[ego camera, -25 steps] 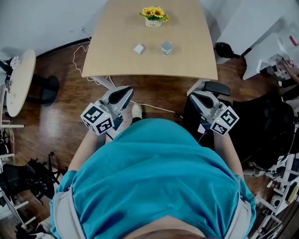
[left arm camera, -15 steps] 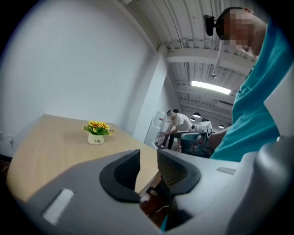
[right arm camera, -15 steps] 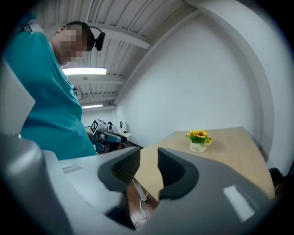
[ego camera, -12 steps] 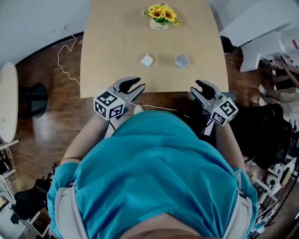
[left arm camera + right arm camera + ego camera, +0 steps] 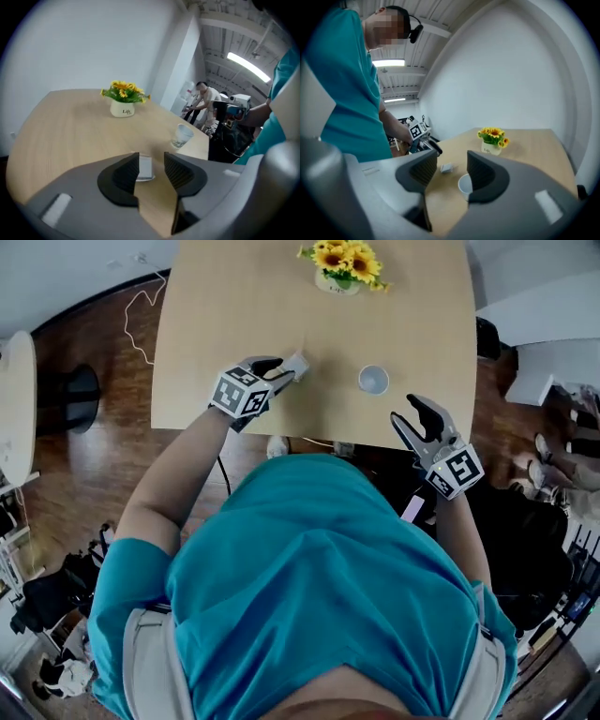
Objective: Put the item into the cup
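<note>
White item (image 5: 298, 362) sits at the mouth of your left gripper's (image 5: 278, 371) jaws, just opened apart; your right gripper (image 5: 409, 411), at the counter's (image 5: 216, 324) near edge, has just opened too, empty.

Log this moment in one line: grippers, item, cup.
left gripper: jaws just opening, item on table between them, ungripped | right gripper: jaws just opening, empty, short of cup | cup: upright, no item

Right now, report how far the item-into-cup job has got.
Done: nothing; the white item lies on the table, outside the cup. In hand: the left gripper, its jaws having just been opening, frames the item without gripping. The right gripper, also just opening, holds nothing near the cup. Left: grip, lift, drop in.
</note>
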